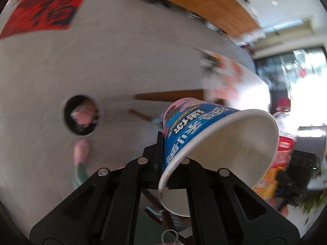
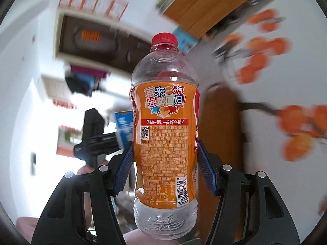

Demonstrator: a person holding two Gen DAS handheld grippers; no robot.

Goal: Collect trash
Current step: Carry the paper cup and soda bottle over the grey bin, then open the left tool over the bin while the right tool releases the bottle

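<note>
My left gripper (image 1: 163, 149) is shut on the wall of a blue and white paper noodle cup (image 1: 204, 134), which lies tilted with its empty open mouth toward the camera. A round black trash bin (image 1: 82, 116) with pink litter inside stands on the grey floor, left of the cup and apart from it. My right gripper (image 2: 165, 159) is shut on an empty clear plastic bottle (image 2: 164, 122) with an orange label and red cap, held between the blue pads (image 2: 206, 165). The bottle also shows at the right edge of the left wrist view (image 1: 285, 134). The left gripper with the cup shows in the right wrist view (image 2: 114, 136).
A red paper with black writing (image 1: 47, 10) lies on the floor at upper left. A pink slipper (image 1: 81, 151) is just below the bin. A wooden cabinet (image 1: 196, 2) stands beyond. A wall with orange fruit decoration (image 2: 286, 112) is right of the bottle.
</note>
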